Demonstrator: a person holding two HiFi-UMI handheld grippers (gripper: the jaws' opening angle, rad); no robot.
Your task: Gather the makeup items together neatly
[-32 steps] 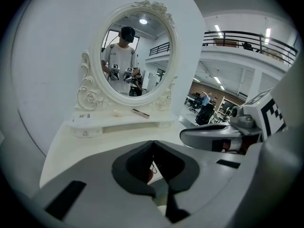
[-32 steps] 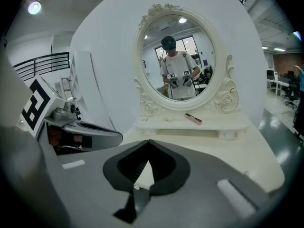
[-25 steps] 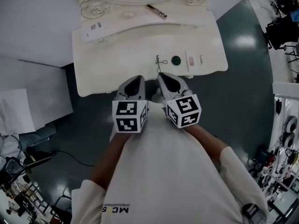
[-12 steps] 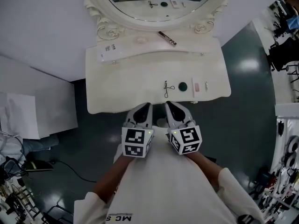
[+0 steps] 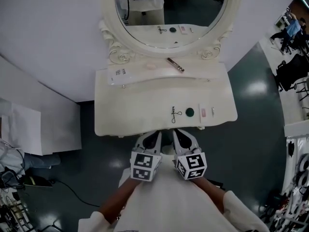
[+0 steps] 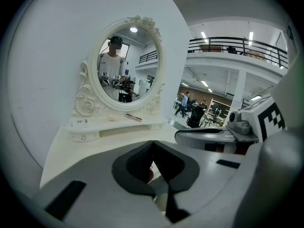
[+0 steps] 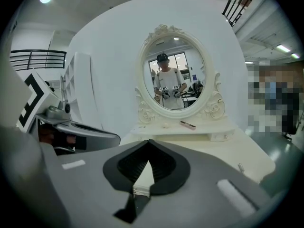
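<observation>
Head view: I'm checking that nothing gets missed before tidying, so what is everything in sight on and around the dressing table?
dressing table: one, cream, against the white wall
oval mirror: one, cream frame, at the table's back
flat printed pack: one, white, raised shelf, left
small round item: one, pale pink, raised shelf, centre
slim tube: one, dark, raised shelf, right of centre
scissor-like tool: one, dark, near the front edge
round item: one, dark green, right of the tool
flat item: one, pink, right of the green one
thin stick: one, pale, farthest right
left gripper: one, grey, shut, empty, before the front edge
right gripper: one, grey, shut, empty, beside it
</observation>
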